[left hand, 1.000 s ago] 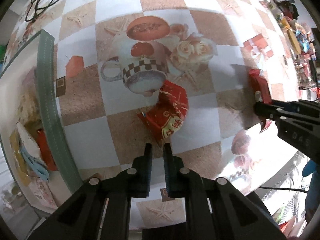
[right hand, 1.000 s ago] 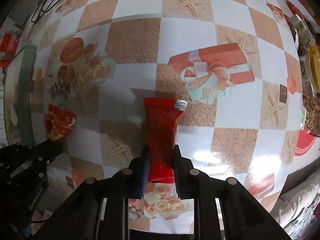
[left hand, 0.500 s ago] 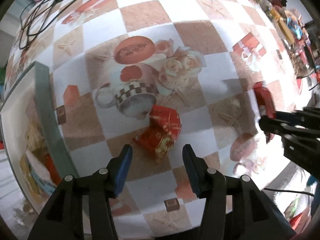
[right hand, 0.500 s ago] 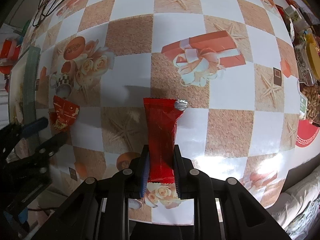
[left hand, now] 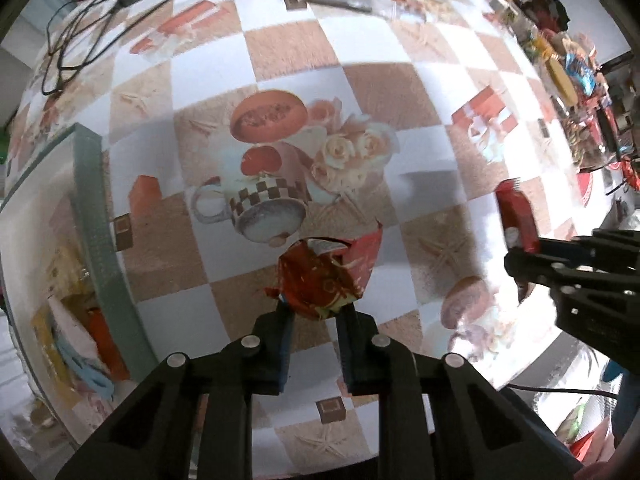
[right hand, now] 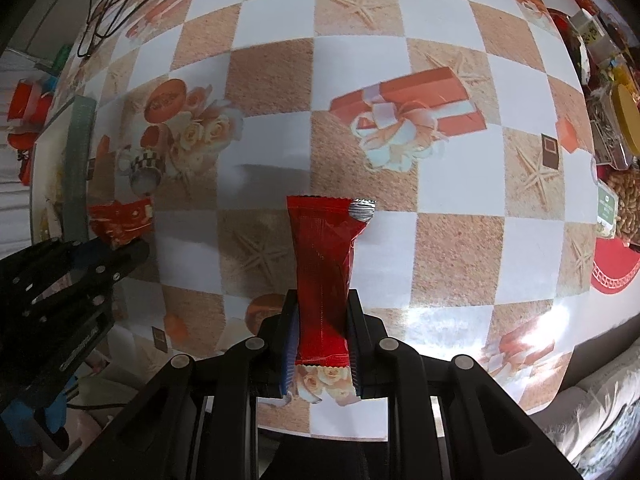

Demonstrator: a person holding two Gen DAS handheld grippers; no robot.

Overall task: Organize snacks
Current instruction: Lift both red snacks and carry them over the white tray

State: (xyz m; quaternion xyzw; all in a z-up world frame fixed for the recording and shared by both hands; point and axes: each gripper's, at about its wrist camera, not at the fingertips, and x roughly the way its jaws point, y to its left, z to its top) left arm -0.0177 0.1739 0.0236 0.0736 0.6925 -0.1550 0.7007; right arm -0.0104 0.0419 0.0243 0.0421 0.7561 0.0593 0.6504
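Observation:
A crumpled red snack packet (left hand: 328, 276) sits between the fingers of my left gripper (left hand: 314, 308). The jaws are closing and the pads press its lower end, just above the checkered tablecloth. My right gripper (right hand: 322, 300) is shut on a long red snack bar (right hand: 324, 256) with a silver corner, held lengthwise above the cloth. In the left wrist view the right gripper (left hand: 516, 256) and its bar (left hand: 516, 216) show at the right. From the right wrist camera, the left gripper (right hand: 120, 248) and the packet (right hand: 120, 220) show at the left.
A white tray with a green rim (left hand: 94, 216) lies at the left and holds several snack packets (left hand: 80, 344). Black cables (left hand: 80, 40) lie at the far left corner. More snacks (left hand: 568, 72), peanuts (right hand: 628, 200) and a red plate (right hand: 612, 268) crowd the right side.
My left gripper went from shut above the packet to wide open, then closed around the crumpled red packet. The right gripper drifted a little with the bar still in it.

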